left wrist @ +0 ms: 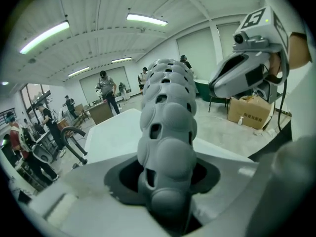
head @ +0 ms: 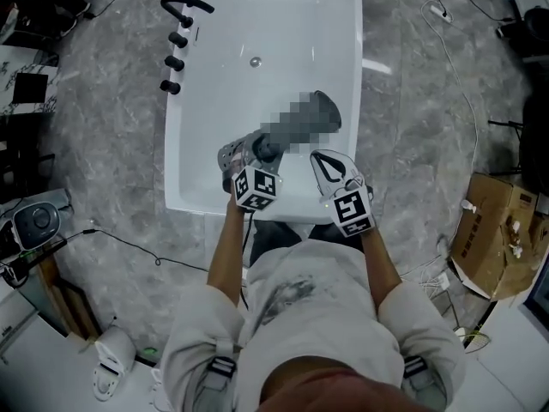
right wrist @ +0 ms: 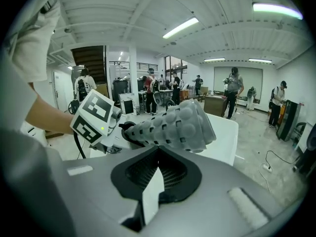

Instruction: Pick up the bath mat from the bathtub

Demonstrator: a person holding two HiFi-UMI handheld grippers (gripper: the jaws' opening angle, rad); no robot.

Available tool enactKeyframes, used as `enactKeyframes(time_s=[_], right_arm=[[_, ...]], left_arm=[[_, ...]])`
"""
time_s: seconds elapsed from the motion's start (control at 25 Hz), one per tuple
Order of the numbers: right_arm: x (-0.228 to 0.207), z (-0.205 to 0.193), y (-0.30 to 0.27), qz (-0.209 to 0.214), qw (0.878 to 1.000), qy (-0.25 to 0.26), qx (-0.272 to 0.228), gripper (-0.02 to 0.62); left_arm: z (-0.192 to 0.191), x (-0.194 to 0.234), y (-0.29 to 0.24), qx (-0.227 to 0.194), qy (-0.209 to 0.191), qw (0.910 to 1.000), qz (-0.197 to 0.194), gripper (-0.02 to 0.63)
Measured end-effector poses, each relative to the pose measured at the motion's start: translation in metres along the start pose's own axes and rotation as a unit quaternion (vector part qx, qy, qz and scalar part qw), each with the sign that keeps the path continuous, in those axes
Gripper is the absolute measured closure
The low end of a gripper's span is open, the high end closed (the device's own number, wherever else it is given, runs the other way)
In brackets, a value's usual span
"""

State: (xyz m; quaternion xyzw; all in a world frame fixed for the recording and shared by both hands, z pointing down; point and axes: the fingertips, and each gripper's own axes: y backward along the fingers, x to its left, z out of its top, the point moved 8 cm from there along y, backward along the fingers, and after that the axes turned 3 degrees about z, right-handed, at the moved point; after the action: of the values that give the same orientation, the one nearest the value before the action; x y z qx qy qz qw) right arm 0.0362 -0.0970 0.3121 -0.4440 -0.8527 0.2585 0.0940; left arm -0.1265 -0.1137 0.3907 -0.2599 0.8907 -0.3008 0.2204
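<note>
The grey bath mat (head: 324,112), rolled into a bumpy tube with holes, hangs above the white bathtub (head: 347,50). My left gripper (head: 262,148) is shut on one end of it; in the left gripper view the bath mat (left wrist: 167,132) rises straight out of the jaws. A mosaic patch covers the roll's middle in the head view. Just right of it, my right gripper (head: 323,165) is shut and holds nothing. In the right gripper view the bath mat (right wrist: 180,125) lies across, a little beyond the closed jaws, with the left gripper's marker cube (right wrist: 95,116) at its left end.
A black faucet (head: 184,7) and a row of black knobs (head: 173,62) sit on the tub's left rim, a drain (head: 255,62) in its floor. A cardboard box (head: 493,230) and cables (head: 463,84) lie on the grey floor. Several people stand far off.
</note>
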Motion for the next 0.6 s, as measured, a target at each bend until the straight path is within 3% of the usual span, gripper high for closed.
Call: enactKeyframes(time_s=[0.4, 0.6], right_arm=[[0.0, 0.067, 0.048, -0.034, 0.998, 0.023, -0.045, 0.594], [-0.007, 0.096, 0.077, -0.051, 0.994, 0.025, -0.089, 0.594]], left_arm=[[0.051, 0.014, 0.064, -0.066, 0.081, 0.9944, 0.011, 0.414], [0.092, 0.022, 0.1, -0.114, 0.094, 0.9889, 0.01, 0.414]])
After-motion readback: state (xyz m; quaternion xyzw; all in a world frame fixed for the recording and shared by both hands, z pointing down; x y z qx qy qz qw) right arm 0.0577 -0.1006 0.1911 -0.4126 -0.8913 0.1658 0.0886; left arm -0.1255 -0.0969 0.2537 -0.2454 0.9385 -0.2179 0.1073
